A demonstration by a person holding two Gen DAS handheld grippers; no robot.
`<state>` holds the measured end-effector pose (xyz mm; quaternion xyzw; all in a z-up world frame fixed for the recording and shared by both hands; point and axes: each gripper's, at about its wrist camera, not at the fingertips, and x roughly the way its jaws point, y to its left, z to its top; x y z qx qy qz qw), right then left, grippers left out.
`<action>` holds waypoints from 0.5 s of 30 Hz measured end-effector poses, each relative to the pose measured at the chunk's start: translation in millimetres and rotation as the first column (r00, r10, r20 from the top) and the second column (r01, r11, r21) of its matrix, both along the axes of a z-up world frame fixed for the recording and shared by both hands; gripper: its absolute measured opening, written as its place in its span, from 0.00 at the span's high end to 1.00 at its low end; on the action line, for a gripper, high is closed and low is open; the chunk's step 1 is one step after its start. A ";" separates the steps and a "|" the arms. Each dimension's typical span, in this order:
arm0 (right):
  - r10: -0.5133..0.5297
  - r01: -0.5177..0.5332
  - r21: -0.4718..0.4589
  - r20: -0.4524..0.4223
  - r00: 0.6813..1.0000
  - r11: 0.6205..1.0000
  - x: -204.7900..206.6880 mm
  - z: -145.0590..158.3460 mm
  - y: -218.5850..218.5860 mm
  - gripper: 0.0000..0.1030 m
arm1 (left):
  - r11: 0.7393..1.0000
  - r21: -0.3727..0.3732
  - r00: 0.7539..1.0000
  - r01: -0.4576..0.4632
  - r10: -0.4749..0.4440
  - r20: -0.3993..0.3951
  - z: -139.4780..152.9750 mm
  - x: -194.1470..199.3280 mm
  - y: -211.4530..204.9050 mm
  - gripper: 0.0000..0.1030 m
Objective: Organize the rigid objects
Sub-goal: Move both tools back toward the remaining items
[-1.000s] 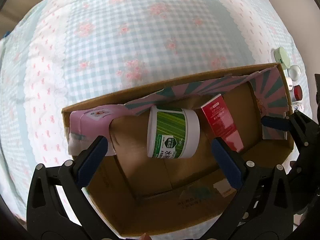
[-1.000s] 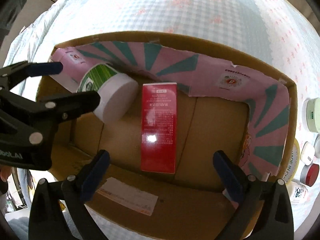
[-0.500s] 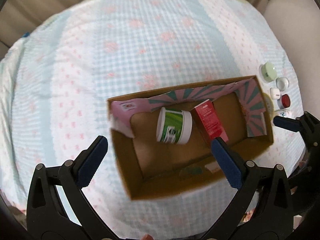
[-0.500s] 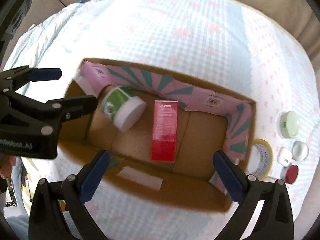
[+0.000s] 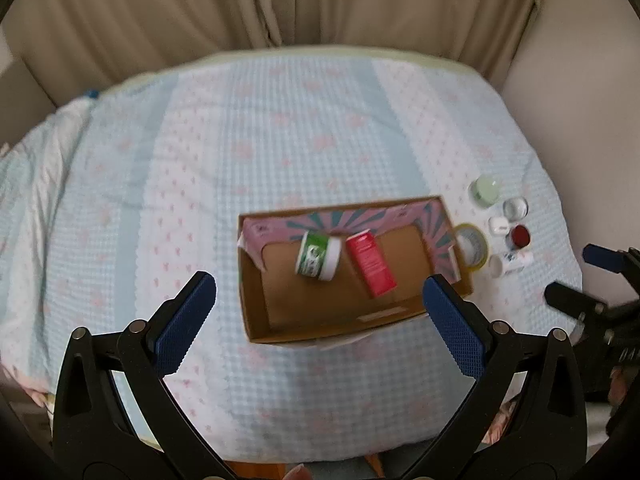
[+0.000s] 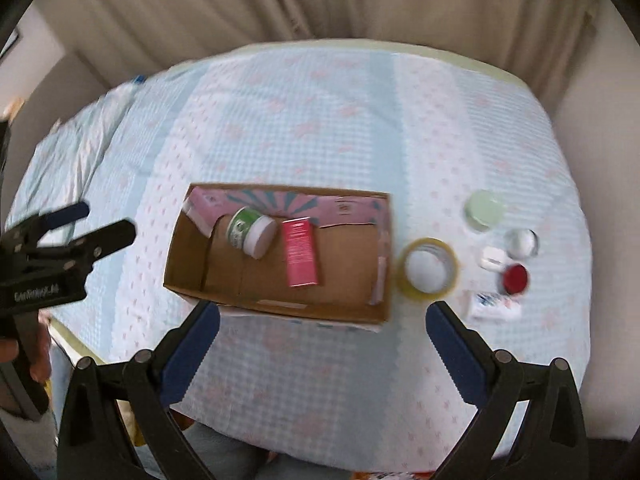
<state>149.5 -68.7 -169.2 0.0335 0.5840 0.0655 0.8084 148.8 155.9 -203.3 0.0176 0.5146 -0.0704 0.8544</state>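
An open cardboard box (image 5: 256, 312) (image 6: 180, 276) sits on the checked bedspread. Inside lie a green-labelled white jar (image 5: 318, 255) (image 6: 252, 232) on its side and a red carton (image 5: 370, 268) (image 6: 300, 252). Right of the box lie a yellow tape roll (image 6: 428, 270) (image 5: 474, 246), a pale green jar (image 6: 484, 210) (image 5: 485, 189), a clear-lidded jar (image 6: 520, 242), a white case (image 6: 493, 259), a red-lidded jar (image 6: 515, 278) (image 5: 520, 236) and a small white tube (image 6: 496, 306). My left gripper (image 5: 318, 316) and right gripper (image 6: 322, 336) are open and empty, high above the near edge.
Beige curtains (image 5: 320, 4) hang behind the bed. A plain wall (image 6: 600, 160) stands to the right. The bedspread (image 5: 200, 160) stretches wide to the left and behind the box. The bed's near edge (image 6: 320, 452) lies below my grippers.
Both grippers have pulled up and back from the box, so it looks much smaller now. The jar and carton stay inside the box. Both grippers remain open.
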 end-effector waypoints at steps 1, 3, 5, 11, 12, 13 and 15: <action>-0.025 0.025 -0.003 0.009 1.000 1.000 -3.8 6.7 -12.3 0.00 | 1.000 0.005 0.999 -0.009 0.009 0.031 8.8 -7.0 -8.7 0.00; -0.064 0.065 -0.007 0.028 0.998 0.998 -9.7 18.1 -34.2 0.00 | 1.000 0.001 0.998 -0.012 0.012 0.064 19.8 -15.3 -23.1 0.00; -0.099 0.100 -0.012 0.058 0.993 0.995 -15.9 29.3 -58.9 0.00 | 1.000 0.011 0.995 -0.025 0.023 0.096 28.5 -24.2 -43.0 0.00; -0.074 0.077 -0.031 0.092 0.993 0.997 -21.4 34.5 -133.2 0.00 | 0.990 -0.003 0.980 -0.144 0.143 0.138 36.9 -49.1 -106.4 0.00; -0.054 0.058 -0.041 0.094 0.994 0.997 -20.4 32.0 -147.5 0.00 | 0.984 -0.016 0.975 -0.179 0.179 0.135 36.0 -55.5 -120.4 0.00; -0.039 0.044 -0.044 0.095 0.995 0.998 -19.7 29.7 -157.6 0.00 | 0.981 -0.026 0.971 -0.194 0.196 0.135 35.1 -58.8 -126.7 0.00; -0.018 0.022 -0.047 0.098 0.995 0.999 -18.5 24.2 -178.5 0.00 | 0.972 -0.052 0.962 -0.229 0.235 0.142 31.2 -69.0 -148.1 0.00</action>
